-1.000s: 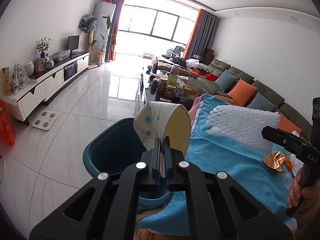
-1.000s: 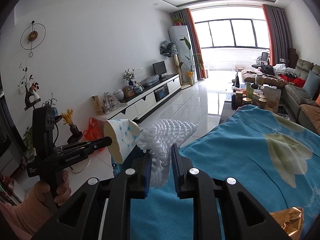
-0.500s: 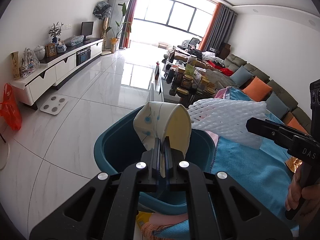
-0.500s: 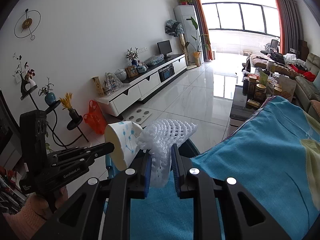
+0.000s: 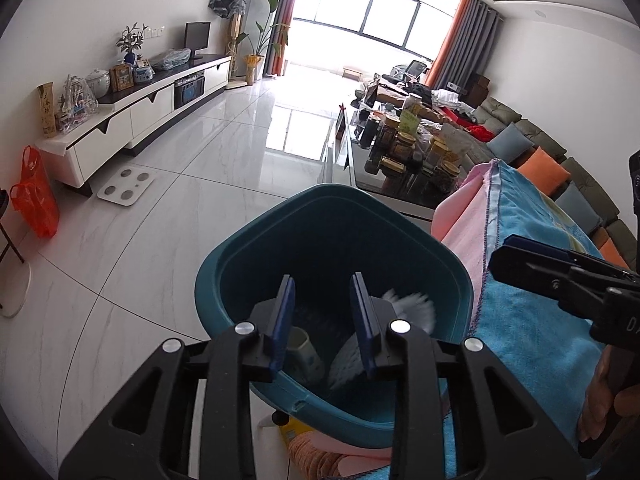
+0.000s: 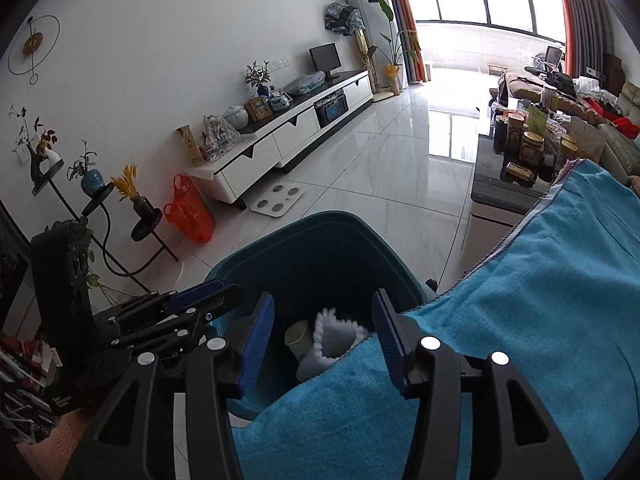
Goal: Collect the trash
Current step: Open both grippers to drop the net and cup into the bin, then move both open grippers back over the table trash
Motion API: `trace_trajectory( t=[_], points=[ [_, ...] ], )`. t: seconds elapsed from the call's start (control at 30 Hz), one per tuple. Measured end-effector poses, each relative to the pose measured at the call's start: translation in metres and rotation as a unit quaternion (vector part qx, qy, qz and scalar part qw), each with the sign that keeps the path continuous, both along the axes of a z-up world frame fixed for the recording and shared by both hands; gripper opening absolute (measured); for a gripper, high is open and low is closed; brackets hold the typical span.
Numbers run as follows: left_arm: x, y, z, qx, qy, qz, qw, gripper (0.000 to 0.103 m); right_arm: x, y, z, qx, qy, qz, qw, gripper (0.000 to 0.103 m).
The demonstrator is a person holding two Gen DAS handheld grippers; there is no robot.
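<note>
Blue-padded left gripper (image 5: 322, 312) and right gripper (image 6: 323, 338) just opened, both empty above teal bin (image 5: 280, 224). Paper cup (image 6: 298, 334) and white foam net (image 6: 334, 334), clamped a second ago, now inside. Beside: blue towel-covered table (image 6: 540, 280); glossy marble floor (image 5: 180, 184), white TV cabinet (image 6: 280, 140).

Below me the white marble floor (image 5: 168, 216) carries the teal bin (image 5: 256, 240), a white scale (image 5: 127, 186) and an orange bag (image 5: 34, 192). Beside the bin, a blue towel (image 6: 560, 288) covers the table.
</note>
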State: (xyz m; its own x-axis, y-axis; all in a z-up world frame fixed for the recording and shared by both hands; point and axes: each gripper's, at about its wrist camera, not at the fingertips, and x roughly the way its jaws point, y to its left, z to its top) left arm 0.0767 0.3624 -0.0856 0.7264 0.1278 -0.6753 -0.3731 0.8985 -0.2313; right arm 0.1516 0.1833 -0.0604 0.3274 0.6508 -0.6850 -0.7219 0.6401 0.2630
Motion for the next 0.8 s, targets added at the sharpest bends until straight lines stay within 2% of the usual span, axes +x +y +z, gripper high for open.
trace_trajectory(
  t=[0.2,0.33,0.43,0.53,0.63,0.8],
  points=[
    [-0.013,-0.015,0.014,0.020,-0.030,-0.012,0.9993,0.040,-0.009,-0.031,0.013,0.028,-0.012,-0.011,0.999,0.050],
    [-0.024,-0.044,0.035,0.035,-0.059,-0.049,0.9964,0.052,-0.025,-0.063,0.030,0.043,-0.039,-0.018,0.998,0.050],
    [-0.025,-0.075,0.048,0.034,-0.077,-0.097,0.9917,0.053,-0.039,-0.095,0.043,0.050,-0.066,-0.034,0.996,0.051],
    [-0.026,-0.115,0.056,0.031,-0.095,-0.154,0.9831,0.056,-0.050,-0.130,0.054,0.055,-0.085,-0.060,0.993,0.051],
    [-0.024,-0.157,0.062,0.027,-0.108,-0.213,0.9705,0.058,-0.060,-0.166,0.060,0.057,-0.097,-0.091,0.989,0.051],
    [-0.020,-0.232,0.067,0.031,-0.116,-0.309,0.9436,0.061,-0.078,-0.235,0.064,0.060,-0.112,-0.165,0.978,0.051]
  ],
)
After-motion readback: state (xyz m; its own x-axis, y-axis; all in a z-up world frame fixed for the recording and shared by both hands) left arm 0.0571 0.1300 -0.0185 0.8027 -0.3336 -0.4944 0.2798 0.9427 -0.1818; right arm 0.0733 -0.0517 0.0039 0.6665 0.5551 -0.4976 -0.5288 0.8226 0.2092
